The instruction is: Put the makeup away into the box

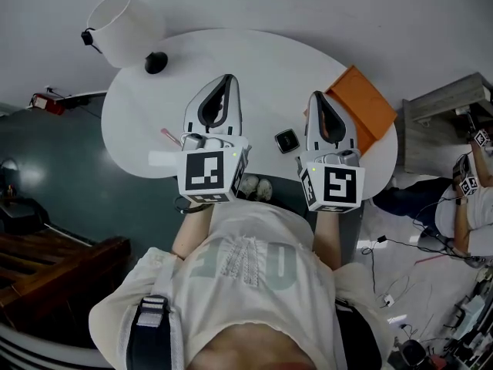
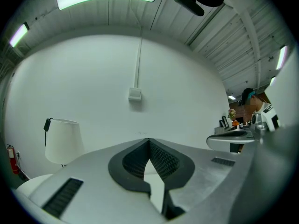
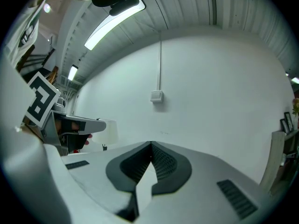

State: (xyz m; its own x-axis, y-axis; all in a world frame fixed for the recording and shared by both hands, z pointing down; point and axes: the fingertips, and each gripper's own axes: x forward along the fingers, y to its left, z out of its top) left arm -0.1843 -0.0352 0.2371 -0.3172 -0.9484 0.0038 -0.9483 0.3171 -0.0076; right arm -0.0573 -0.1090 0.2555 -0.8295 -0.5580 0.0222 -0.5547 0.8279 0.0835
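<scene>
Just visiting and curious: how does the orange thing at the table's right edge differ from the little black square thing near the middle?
The orange box is far bigger than the black square case. The box is plain orange; the case is dark with a paler centre. The box sits at the white table's right edge; the case lies nearer the middle. Both lie flat on the table.
</scene>
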